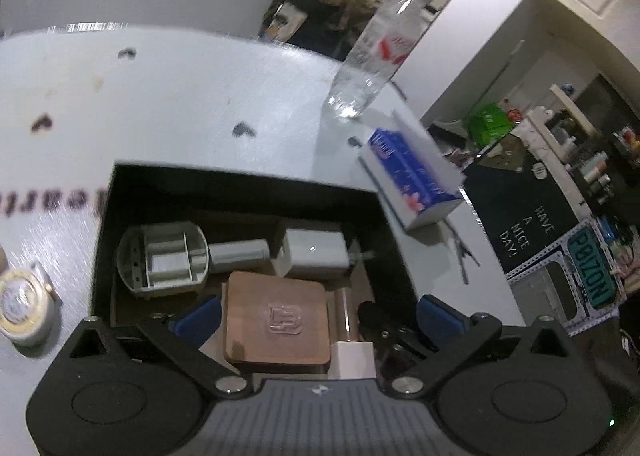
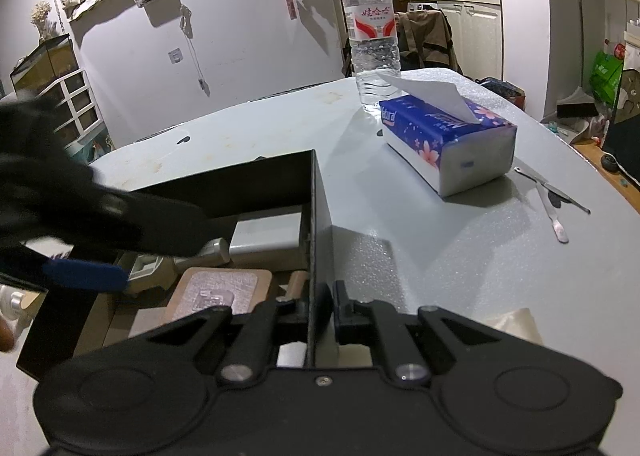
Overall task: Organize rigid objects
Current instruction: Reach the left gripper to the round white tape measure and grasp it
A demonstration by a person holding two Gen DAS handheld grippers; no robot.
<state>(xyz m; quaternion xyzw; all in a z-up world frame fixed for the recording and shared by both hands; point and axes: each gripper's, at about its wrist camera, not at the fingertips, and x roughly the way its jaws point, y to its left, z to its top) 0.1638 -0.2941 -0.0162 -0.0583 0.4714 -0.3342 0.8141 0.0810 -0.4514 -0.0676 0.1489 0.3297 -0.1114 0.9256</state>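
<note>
A black open box (image 1: 248, 183) sits on the pale table (image 1: 180, 103). Inside lie a brown square coaster (image 1: 276, 320), a grey holder (image 1: 164, 256), a grey cylinder (image 1: 240, 254), a white adapter (image 1: 316, 254) and a small white plug (image 1: 352, 360). My left gripper (image 1: 316, 316) is open and hovers over the box, its blue pads (image 1: 200, 316) either side of the coaster. My right gripper (image 2: 320, 306) is shut on the box's right wall (image 2: 312, 215). The left gripper's blue finger (image 2: 84, 274) shows blurred over the box in the right wrist view.
A water bottle (image 2: 372, 27) and a blue tissue pack (image 2: 448, 139) stand on the table behind the box. Metal tools (image 2: 552, 195) lie to the right. A roll of tape (image 1: 24, 304) sits left of the box. A crumpled tissue (image 2: 516, 324) lies nearby.
</note>
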